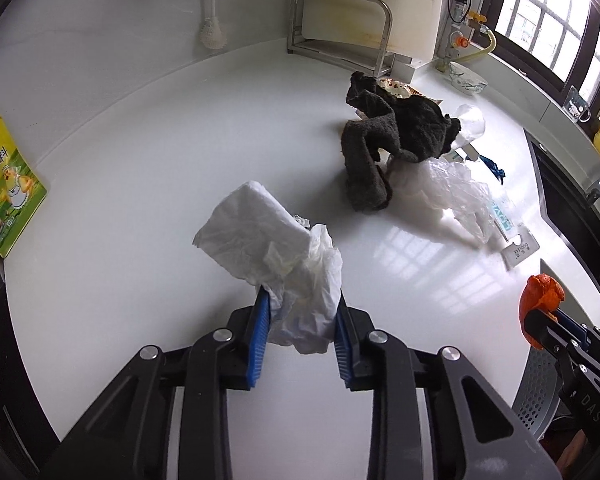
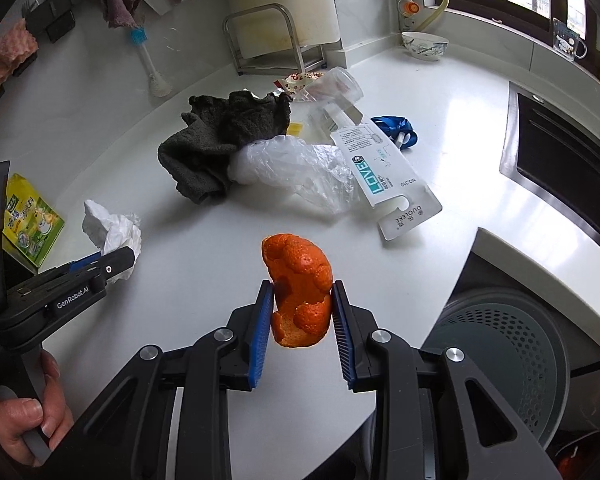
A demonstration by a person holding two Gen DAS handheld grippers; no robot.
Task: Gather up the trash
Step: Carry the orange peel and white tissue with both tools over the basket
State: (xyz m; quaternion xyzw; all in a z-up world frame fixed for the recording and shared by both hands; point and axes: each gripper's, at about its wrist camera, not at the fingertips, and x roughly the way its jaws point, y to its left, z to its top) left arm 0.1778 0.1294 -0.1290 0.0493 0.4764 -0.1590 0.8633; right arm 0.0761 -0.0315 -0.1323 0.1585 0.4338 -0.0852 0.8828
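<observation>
While the left gripper clamps a crumpled tissue above the white counter, the right gripper grips an orange peel, long axis upright. The perforated bin sits low to the right, nearer the right gripper.

The white counter is bare and wide between the two grippers and the pile. The pile sits in the way farther back: a dark towel, a clear plastic bag and a white card, all touching. A grey bin stands open below the counter edge on the right.
</observation>
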